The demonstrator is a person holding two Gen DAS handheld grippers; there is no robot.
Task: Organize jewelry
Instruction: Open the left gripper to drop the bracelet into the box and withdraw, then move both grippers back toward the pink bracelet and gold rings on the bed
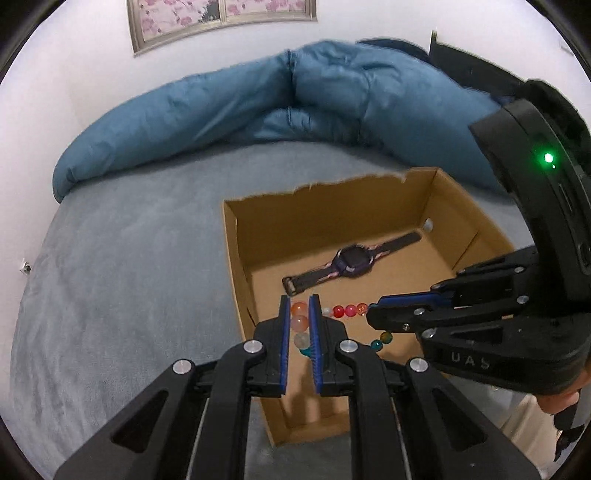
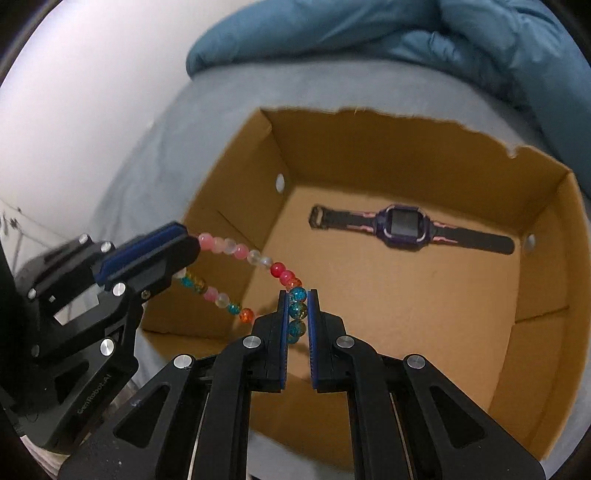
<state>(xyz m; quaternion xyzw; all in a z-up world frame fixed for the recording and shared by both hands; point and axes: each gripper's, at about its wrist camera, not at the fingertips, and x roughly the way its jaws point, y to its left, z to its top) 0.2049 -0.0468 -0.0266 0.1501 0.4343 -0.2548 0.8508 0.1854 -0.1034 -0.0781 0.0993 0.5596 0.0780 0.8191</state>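
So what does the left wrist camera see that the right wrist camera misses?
Only the left wrist view shows the framed floral picture on the wall and a green light on the right gripper.

Only the right wrist view shows the bead bracelet's full double strand.

Both show the cardboard box, the purple smartwatch lying in it, the blue duvet, and both the right and the left gripper clamped on the bracelet.

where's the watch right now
The watch lies flat on the floor of the cardboard box, toward its far wall, beyond the bead bracelet strung between both grippers.
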